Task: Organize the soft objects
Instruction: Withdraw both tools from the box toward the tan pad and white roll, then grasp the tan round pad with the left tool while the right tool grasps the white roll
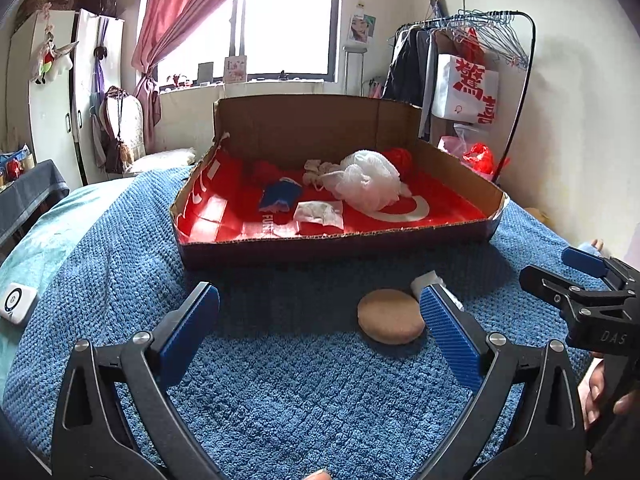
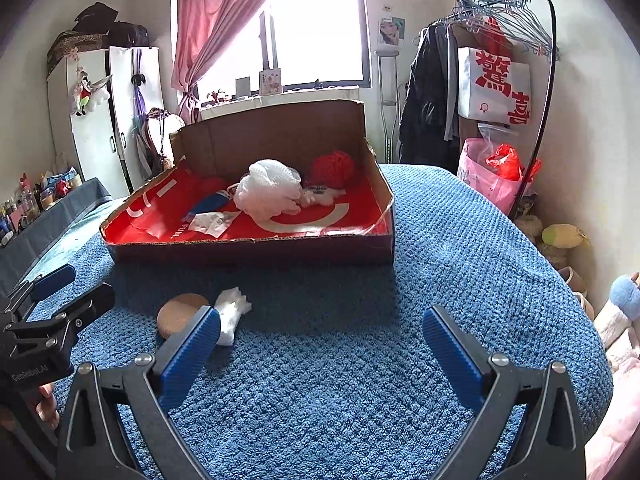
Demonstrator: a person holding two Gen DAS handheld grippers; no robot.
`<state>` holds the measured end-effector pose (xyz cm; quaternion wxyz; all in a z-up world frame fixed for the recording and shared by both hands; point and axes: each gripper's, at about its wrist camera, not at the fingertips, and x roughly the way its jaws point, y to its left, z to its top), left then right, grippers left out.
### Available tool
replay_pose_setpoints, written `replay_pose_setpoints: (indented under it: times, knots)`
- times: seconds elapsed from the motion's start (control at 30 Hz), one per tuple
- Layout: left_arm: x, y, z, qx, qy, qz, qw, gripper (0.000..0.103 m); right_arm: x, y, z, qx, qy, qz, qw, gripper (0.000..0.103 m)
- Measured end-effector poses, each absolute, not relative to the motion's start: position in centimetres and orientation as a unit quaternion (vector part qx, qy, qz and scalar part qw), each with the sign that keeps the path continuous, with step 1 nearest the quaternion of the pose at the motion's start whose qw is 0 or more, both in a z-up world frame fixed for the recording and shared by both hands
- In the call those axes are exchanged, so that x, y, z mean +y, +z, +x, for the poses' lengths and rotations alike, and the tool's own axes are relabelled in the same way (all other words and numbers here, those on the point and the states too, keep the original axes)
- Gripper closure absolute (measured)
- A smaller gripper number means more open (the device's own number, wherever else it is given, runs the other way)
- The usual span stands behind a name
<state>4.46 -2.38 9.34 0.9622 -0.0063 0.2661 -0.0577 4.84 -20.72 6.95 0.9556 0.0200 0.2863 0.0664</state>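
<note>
Left claw [image 1: 320, 316] wide, nothing between its blue pads, hanging low over the blue bedspread [image 1: 300, 380]. Right claw [image 2: 320, 332] likewise wide and empty, to the right of the left one.

Tan round pad [image 1: 391, 322] lies flat on the bedspread, near side of the cardboard box [image 1: 336, 248], just left of the left claw's right pad. No long axis to speak of (it is a disc).

White tissue wad [image 2: 232, 314] just right of the disc, touching or nearly so; elongated, long axis running near-to-far, its frayed end toward the box.

Box sits farther back on the bed, red-lined, low front wall, tall back wall. Inside: white mesh puff [image 1: 366, 180] centre-right, red yarn ball [image 1: 398, 160] behind it, blue cloth item [image 1: 280, 196] left of centre, flat white sheet [image 1: 320, 214] near the front wall.
</note>
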Motion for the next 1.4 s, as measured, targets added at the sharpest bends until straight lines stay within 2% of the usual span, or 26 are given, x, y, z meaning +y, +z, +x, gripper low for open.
replay_pose_setpoints:
  times: [0.53,1.07,1.23,1.27,1.33,1.4]
  knots:
    - [-2.1,7.4,5.5,0.308,-0.056,-0.010,0.950,0.001,-20.5,5.0,5.6,0.322,0.073,0.024,0.944,0.000]
    - [-3.1,7.7,8.2,0.354,-0.126,0.006,0.927,0.001,-20.3,5.1,9.7,0.379,0.180,0.096,0.902,0.002]
    - [-3.9,7.3,9.0,0.374,-0.157,0.013,0.914,0.019,-19.6,4.8,10.8,0.397,0.206,0.101,0.889,0.013]
    - [-4.1,7.2,9.2,0.377,-0.162,0.015,0.912,0.020,-19.5,4.7,11.0,0.400,0.211,0.103,0.886,0.016]
    - [-4.4,7.0,9.5,0.382,-0.175,0.019,0.907,0.031,-19.3,4.5,11.4,0.407,0.222,0.109,0.879,0.022]
    - [-4.7,6.8,9.7,0.388,-0.189,0.019,0.902,0.035,-19.1,4.2,11.9,0.416,0.235,0.117,0.871,0.031]
